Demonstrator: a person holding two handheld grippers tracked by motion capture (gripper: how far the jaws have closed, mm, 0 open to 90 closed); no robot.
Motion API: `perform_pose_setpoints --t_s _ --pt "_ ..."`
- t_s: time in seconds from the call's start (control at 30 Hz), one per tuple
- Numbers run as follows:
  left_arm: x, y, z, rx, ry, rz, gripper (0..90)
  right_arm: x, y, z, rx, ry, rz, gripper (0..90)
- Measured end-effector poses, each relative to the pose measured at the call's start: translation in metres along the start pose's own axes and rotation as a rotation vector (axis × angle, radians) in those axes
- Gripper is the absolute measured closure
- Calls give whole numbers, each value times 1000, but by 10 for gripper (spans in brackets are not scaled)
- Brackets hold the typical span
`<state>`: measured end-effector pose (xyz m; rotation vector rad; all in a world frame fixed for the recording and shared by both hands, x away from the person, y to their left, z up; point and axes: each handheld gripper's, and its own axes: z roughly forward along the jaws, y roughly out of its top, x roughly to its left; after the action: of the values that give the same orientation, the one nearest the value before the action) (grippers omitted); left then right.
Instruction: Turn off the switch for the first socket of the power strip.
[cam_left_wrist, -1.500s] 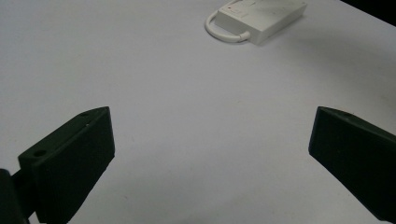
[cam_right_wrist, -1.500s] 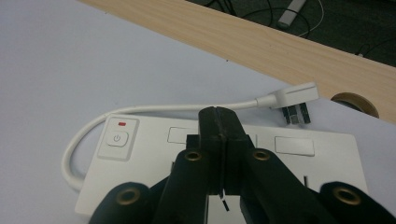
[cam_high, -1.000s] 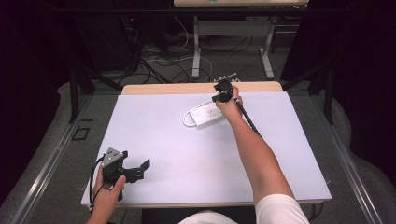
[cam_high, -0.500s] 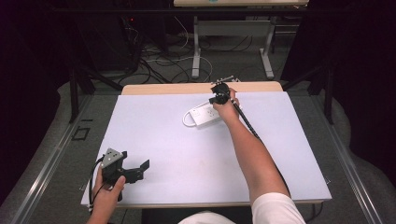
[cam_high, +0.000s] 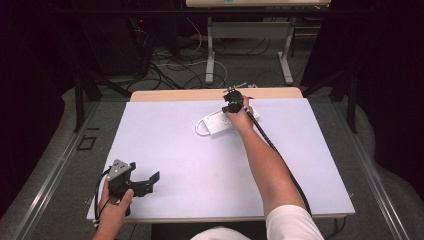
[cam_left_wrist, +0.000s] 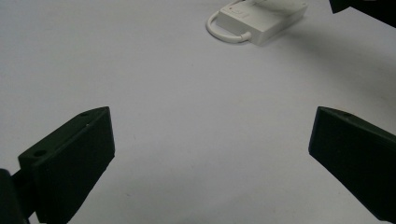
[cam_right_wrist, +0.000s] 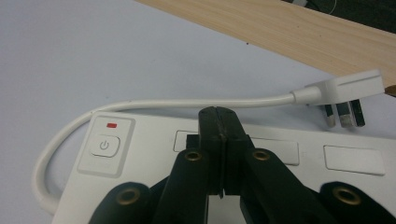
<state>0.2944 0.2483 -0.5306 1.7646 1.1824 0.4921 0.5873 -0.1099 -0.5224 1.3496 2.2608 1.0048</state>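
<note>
A white power strip (cam_high: 218, 124) lies at the far middle of the white table, its short cable (cam_right_wrist: 187, 103) looping round to a white plug (cam_right_wrist: 343, 93). My right gripper (cam_high: 233, 103) hovers over the strip's right half. In the right gripper view this gripper (cam_right_wrist: 219, 122) is shut with nothing between its jaws, its tips just above the strip's top face (cam_right_wrist: 154, 135), right of the power button (cam_right_wrist: 105, 145). My left gripper (cam_high: 150, 183) stands open near the table's front left corner. It points toward the strip (cam_left_wrist: 261, 18), far ahead of its jaws (cam_left_wrist: 212, 149).
The white tabletop (cam_high: 175, 150) has a wooden strip (cam_high: 190, 95) along its far edge. Beyond it the floor holds cables (cam_high: 175, 60) and the legs of another table (cam_high: 210, 55).
My right gripper has shifted slightly left over the power strip. The left gripper has stayed put.
</note>
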Motion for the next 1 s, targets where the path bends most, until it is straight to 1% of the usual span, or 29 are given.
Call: perform_pose_setpoints --t_s 0.07,0.1,0.13,0.2,0.23,0.27,0.3,0.33,0.37,0.53,0.63,0.67,0.77,0.87,0.9,1.0 --pt "0 0 0 -2 1 3 1 -1 -1 1 0 9 0 900" --pt "0 0 0 -1 1 2 1 -2 0 0 37 -9 -5 900" --pt "0 0 0 -1 1 1 1 -2 -1 2 9 -1 10 900" --pt "0 0 0 -1 0 1 1 -3 -2 4 10 2 14 900" --pt "0 0 0 -2 0 0 1 -4 -3 5 10 1 6 900" --pt "0 0 0 -3 -1 -1 1 -3 -3 6 15 3 20 900" --pt "0 0 0 -3 -1 -3 1 -3 -4 6 11 2 22 900" --pt "0 0 0 -2 0 -3 1 -2 -4 6 8 2 21 900" --pt "0 -1 0 -2 -1 -3 1 -3 -4 6 7 -3 6 900" --pt "0 0 -1 -3 -2 -1 1 -2 -4 6 7 -5 22 900" --pt "0 0 -1 -1 -2 -2 1 -2 -4 7 4 -6 15 900" --pt "0 0 0 -2 -1 -2 1 -2 -4 7 5 -6 22 900" --pt "0 0 0 0 -2 -2 1 -1 -4 7 3 -11 18 900" --pt "0 0 0 0 -1 -2 1 0 -5 7 1 -10 25 900" --pt "0 0 0 -1 -1 -3 1 -1 -5 8 -12 -13 18 900" --pt "0 -1 -1 0 -1 -2 1 0 -6 7 -9 -17 19 900"
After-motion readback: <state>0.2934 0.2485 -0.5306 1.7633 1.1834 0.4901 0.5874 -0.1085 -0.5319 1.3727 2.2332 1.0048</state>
